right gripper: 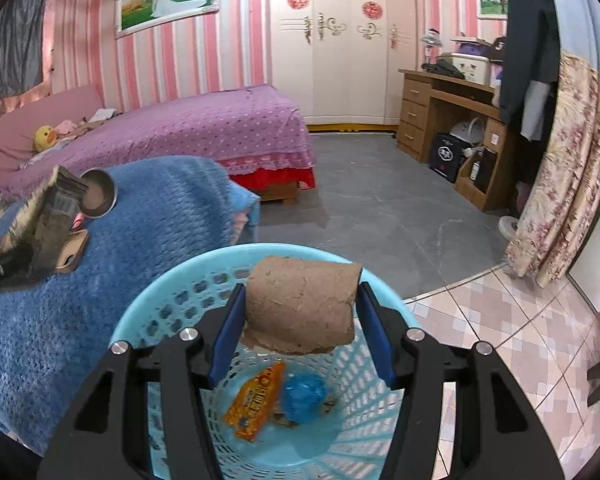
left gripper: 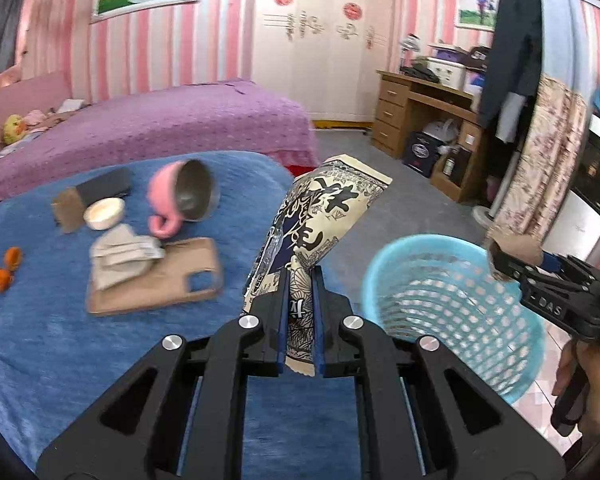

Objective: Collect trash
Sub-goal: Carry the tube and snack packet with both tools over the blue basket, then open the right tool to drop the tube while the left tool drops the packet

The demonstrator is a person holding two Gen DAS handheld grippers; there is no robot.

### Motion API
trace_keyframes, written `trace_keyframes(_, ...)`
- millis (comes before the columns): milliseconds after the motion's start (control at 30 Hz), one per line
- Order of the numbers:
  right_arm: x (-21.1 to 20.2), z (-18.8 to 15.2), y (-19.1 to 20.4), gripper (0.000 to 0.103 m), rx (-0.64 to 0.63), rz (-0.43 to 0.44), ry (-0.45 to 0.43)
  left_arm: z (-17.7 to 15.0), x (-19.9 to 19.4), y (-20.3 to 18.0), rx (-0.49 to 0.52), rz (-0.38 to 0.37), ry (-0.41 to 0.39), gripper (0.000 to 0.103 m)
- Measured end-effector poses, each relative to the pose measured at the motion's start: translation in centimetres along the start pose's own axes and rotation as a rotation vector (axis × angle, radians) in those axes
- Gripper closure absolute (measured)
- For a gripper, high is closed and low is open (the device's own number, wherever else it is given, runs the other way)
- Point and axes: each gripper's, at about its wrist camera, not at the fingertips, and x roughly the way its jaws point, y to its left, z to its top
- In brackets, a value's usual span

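Note:
My left gripper is shut on a cream and navy printed snack wrapper, held above the right edge of the blue blanket, left of the light blue mesh basket. My right gripper is shut on a brown cardboard tube, held directly over the basket. An orange wrapper and a crumpled blue bag lie in the basket's bottom. The right gripper also shows in the left wrist view, above the basket's far rim.
On the blue blanket lie a tipped pink mug, a white dish, a dark box, folded grey cloth, a brown phone case and orange pieces. A purple bed and wooden desk stand behind.

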Motion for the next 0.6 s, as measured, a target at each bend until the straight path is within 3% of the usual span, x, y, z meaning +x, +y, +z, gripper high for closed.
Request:
trace_keyframes(333, 0.4, -0.4, -3.7, 0.048, 0.038, -0.051, 0.012, 0.0, 2.7, -6.6, 0.020, -0.119, 0.044, 0.094)
trace_keyframes(600, 0.6, -0.8, -5.4, 0.048, 0.077, -0.063, 0.020, -0.8, 4.3, -10.1, 0.067, -0.168, 0.073, 0.091)
